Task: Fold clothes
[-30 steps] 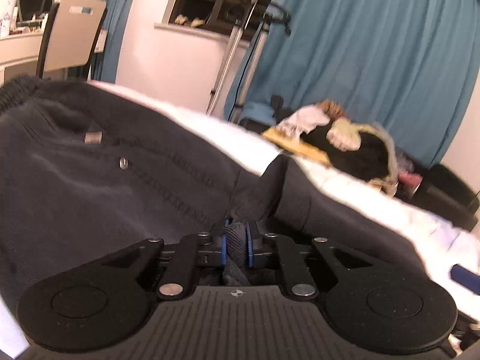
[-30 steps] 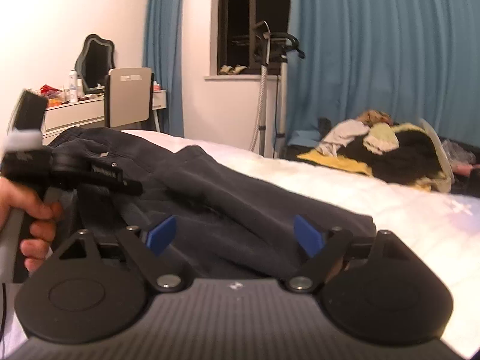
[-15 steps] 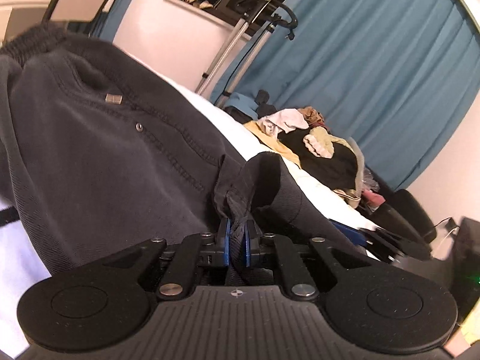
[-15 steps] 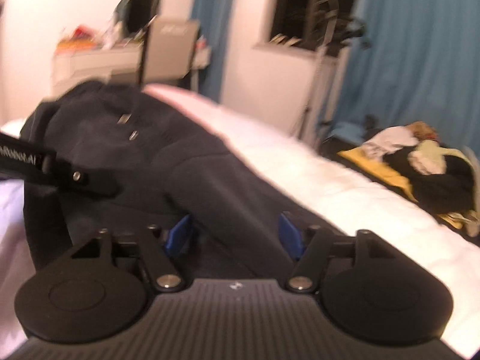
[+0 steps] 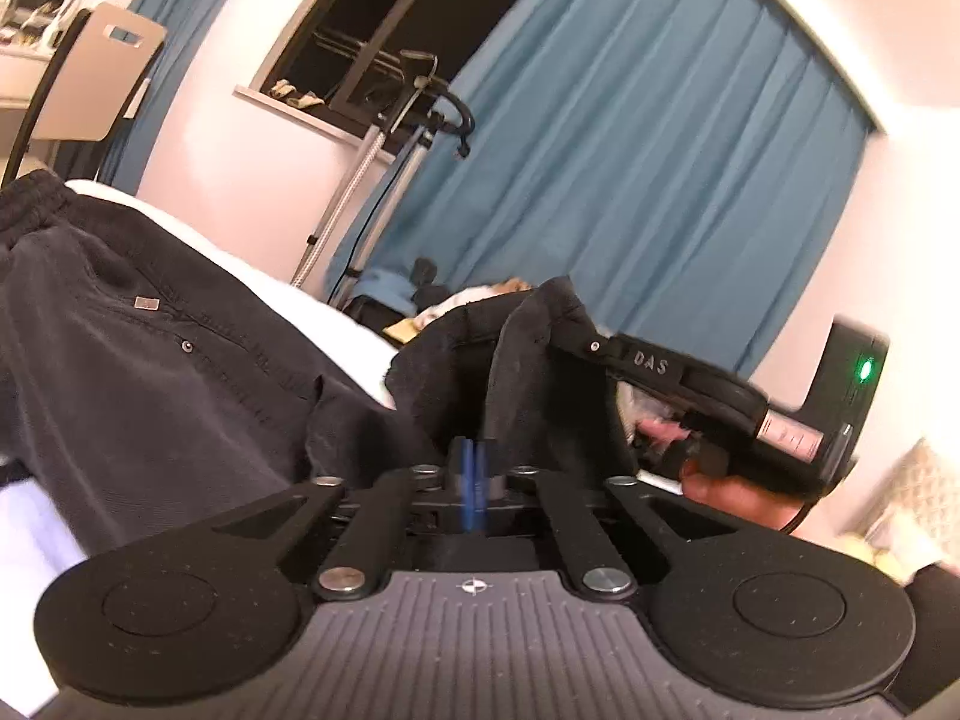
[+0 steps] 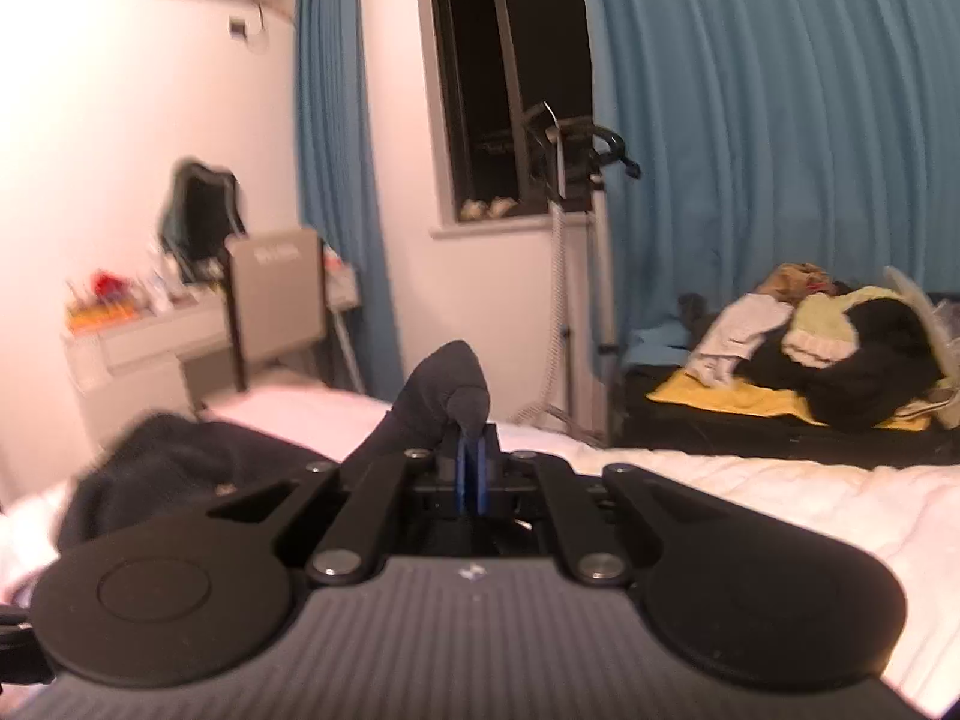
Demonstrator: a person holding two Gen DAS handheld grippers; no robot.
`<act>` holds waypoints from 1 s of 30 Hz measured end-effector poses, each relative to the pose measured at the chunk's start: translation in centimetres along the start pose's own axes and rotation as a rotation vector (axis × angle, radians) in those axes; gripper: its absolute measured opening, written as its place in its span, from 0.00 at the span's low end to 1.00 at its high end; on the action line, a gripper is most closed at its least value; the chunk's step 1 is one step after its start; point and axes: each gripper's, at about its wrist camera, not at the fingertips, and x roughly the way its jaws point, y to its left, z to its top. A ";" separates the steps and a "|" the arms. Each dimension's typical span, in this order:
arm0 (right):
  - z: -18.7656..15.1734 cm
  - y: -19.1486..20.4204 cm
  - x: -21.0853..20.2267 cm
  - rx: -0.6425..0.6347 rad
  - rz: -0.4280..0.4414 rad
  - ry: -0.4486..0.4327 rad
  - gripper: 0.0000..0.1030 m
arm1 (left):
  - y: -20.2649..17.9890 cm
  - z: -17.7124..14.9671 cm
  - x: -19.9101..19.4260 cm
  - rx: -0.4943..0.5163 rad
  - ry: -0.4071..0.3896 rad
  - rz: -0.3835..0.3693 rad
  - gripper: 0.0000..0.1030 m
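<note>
Left wrist view: we are pinching dark trousers (image 5: 150, 348) on the white bed (image 5: 312, 300) with the left gripper (image 5: 474, 468), jaws clenched. The right gripper (image 6: 471, 465) is apparently clamping a raised hem fold (image 6: 444, 396), though blurred.
</note>
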 end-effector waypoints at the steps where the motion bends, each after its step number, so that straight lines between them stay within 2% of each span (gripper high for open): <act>1: 0.2 -0.5 -0.2 0.021 0.030 -0.009 0.05 | -0.2 0.0 -0.6 -0.007 -0.009 -0.007 0.00; 4: 0.6 -2.2 0.3 0.088 0.117 0.000 0.05 | -0.6 -0.5 -1.2 -0.019 -0.006 0.016 0.01; 6: 0.1 -2.5 2.1 0.109 0.144 0.060 0.05 | -0.1 -1.0 -0.4 -0.050 0.055 0.032 0.01; 7: -0.3 -2.6 3.5 0.101 0.141 0.116 0.05 | 0.1 -1.3 0.1 -0.052 0.078 0.049 0.01; 10: -2.1 -2.2 7.7 0.013 0.044 0.273 0.05 | 1.4 -1.7 1.8 -0.044 0.100 0.123 0.01; 13: -3.5 -2.2 9.6 -0.022 -0.036 0.319 0.10 | 3.1 -1.4 2.9 -0.067 0.114 0.183 0.02; 14: -3.6 -1.8 9.4 -0.042 -0.044 0.299 0.14 | 3.6 -1.3 3.2 -0.072 0.114 0.205 0.03; 15: -3.8 -1.4 9.0 -0.060 -0.047 0.276 0.31 | 4.0 -1.1 3.5 -0.077 0.114 0.216 0.03; 17: -3.7 -0.2 7.5 -0.098 -0.045 0.218 0.56 | 4.7 -0.9 3.6 -0.096 0.113 0.222 0.03; 19: -3.6 0.9 5.5 -0.130 -0.024 0.180 0.57 | 4.9 -0.5 3.7 -0.104 0.116 0.204 0.03; 20: -3.5 1.4 4.5 -0.145 -0.012 0.165 0.57 | 5.1 -0.3 3.8 -0.107 0.118 0.193 0.06; 22: -3.6 1.9 2.8 -0.162 -0.011 0.171 0.57 | 5.3 -0.1 4.1 -0.113 0.128 0.169 0.21; 23: -3.7 2.0 2.0 -0.167 -0.021 0.184 0.57 | 5.5 -0.1 4.3 -0.116 0.132 0.163 0.36; 24: -3.7 1.8 1.3 -0.163 -0.029 0.198 0.57 | 5.5 -0.1 4.4 -0.120 0.127 0.162 0.46; 30: -5.2 0.7 -5.1 -0.097 -0.092 0.269 0.57 | 5.4 -0.4 5.7 -0.127 0.145 0.116 0.48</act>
